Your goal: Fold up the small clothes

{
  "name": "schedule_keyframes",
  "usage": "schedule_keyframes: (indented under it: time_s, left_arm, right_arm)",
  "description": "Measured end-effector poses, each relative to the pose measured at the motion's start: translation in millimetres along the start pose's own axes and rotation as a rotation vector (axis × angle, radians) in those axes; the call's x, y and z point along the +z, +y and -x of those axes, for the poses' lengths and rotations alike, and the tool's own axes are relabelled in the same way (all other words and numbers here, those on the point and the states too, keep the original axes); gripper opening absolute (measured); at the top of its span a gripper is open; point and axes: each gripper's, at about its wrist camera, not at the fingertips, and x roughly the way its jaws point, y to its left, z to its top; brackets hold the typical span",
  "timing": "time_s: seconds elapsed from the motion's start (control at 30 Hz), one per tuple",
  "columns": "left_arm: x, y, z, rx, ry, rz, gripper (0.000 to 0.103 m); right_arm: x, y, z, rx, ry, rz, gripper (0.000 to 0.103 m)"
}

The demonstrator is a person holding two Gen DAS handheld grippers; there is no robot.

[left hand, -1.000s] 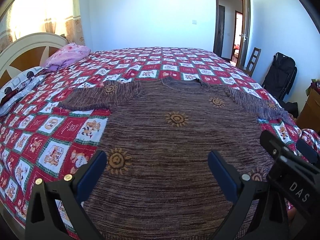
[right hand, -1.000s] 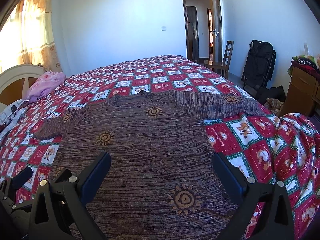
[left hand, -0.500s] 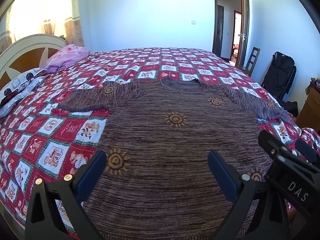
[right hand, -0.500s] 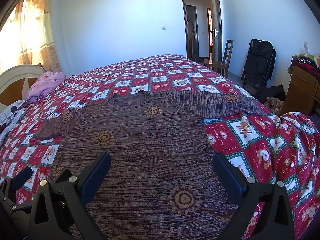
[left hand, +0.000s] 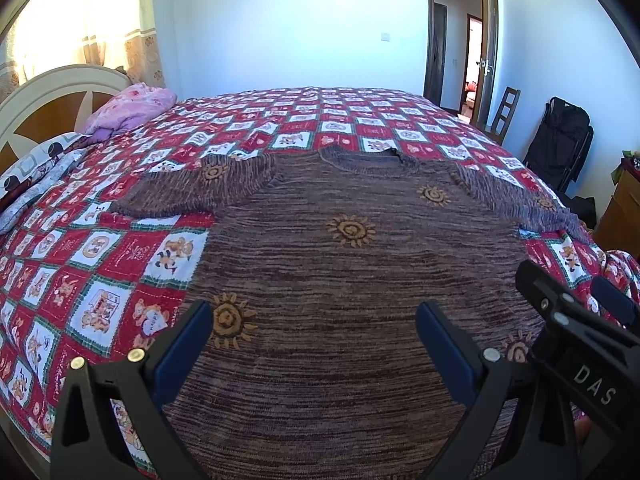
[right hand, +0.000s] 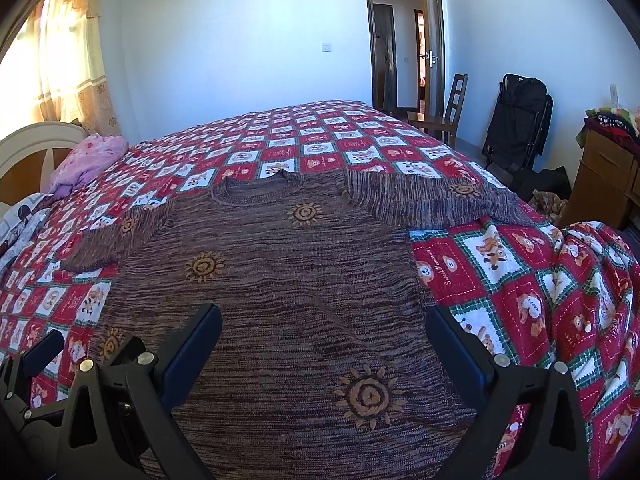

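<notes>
Both grippers — left (left hand: 312, 338) and right (right hand: 324, 338) — are hovering, jaws spread, sweater (left hand: 340, 280) lying flat between and ahead of them.

One sweater (left hand: 340, 280) lies on one quilt (left hand: 100, 264), with five sun motifs showing in the left view (four in the right). Two grippers (left hand: 312, 344) (right hand: 324, 344), one chair (right hand: 448, 108), one pink pillow (left hand: 128, 110)

sweater (left hand: 340, 280) flat on bedspread (left hand: 120, 272) | pillow (left hand: 128, 112) far left | chair (right hand: 444, 116) far right
</notes>
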Motion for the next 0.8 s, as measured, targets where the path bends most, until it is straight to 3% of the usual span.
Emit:
schedule_keyframes:
  time_s: [0.33,0.8]
  left_arm:
    - [10,6,-17,0.013,-0.002,-0.005,0.103]
    - [63,-2,-77,0.053,-0.004,-0.059,0.103]
  right_arm:
    - [8,-5,-16,-0.03,0.013,0.009,0.102]
    - [55,-57,-67,-0.168,0.042,-0.067,0.102]
